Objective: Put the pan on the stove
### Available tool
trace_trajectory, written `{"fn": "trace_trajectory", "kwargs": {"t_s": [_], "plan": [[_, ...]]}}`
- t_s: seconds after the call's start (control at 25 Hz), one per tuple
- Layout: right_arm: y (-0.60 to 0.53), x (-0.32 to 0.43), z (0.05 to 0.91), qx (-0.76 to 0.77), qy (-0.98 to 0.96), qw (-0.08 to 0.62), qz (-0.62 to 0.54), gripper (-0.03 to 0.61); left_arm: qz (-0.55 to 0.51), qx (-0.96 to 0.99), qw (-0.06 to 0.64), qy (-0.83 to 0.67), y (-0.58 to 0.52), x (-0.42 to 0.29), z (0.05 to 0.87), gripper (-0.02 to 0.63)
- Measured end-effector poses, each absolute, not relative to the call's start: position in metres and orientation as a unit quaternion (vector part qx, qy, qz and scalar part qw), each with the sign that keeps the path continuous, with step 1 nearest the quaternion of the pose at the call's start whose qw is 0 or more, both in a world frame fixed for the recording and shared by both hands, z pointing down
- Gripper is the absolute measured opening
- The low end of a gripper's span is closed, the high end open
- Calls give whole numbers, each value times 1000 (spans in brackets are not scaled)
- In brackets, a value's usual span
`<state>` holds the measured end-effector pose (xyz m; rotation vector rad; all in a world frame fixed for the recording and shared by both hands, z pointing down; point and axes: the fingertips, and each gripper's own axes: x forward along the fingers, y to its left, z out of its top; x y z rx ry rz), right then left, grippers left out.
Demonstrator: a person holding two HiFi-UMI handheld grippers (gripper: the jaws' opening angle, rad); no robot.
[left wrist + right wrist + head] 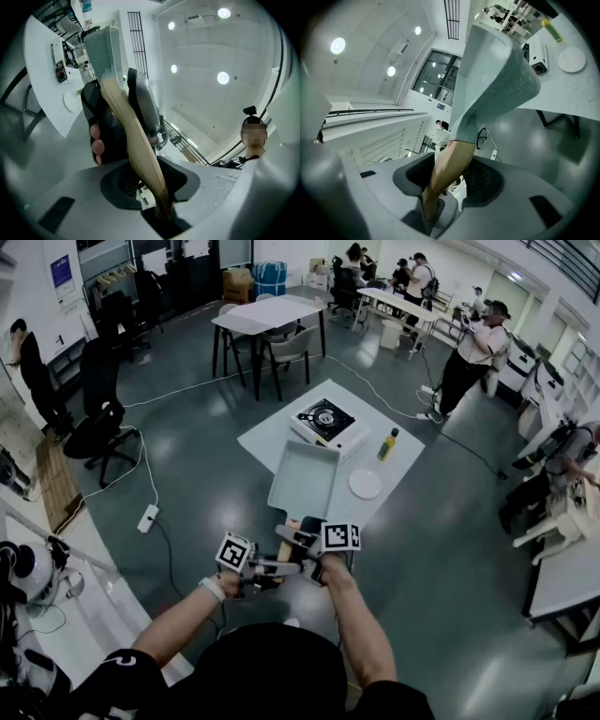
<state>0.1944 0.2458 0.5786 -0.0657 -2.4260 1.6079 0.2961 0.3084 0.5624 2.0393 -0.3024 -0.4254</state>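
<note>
A grey rectangular pan point(305, 479) with a wooden handle point(292, 525) is held in the air, short of the near edge of the white table point(272, 432). My left gripper point(277, 567) and right gripper point(296, 539) are both shut on that handle, close together. In the left gripper view the handle point(136, 145) runs down into my left gripper point(161, 213), with the pan point(101, 51) beyond. In the right gripper view the handle point(447, 173) is clamped in my right gripper point(429, 211) below the pan point(492, 79). The stove point(326, 420) stands on the table, its burner bare.
A yellow bottle point(387, 444) and a white plate point(365, 484) lie on the table to the right of the stove. A power strip point(147, 517) and cables run over the floor at the left. Chairs, other tables and several people stand farther back.
</note>
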Motion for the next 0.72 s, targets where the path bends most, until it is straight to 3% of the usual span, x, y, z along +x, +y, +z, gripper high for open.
{"fn": "trace_trajectory", "kwargs": {"t_s": [0.72], "plan": [[242,224,588,-31,-825,123,551,175,-185,832,505,-134,303,327,571,97]]}}
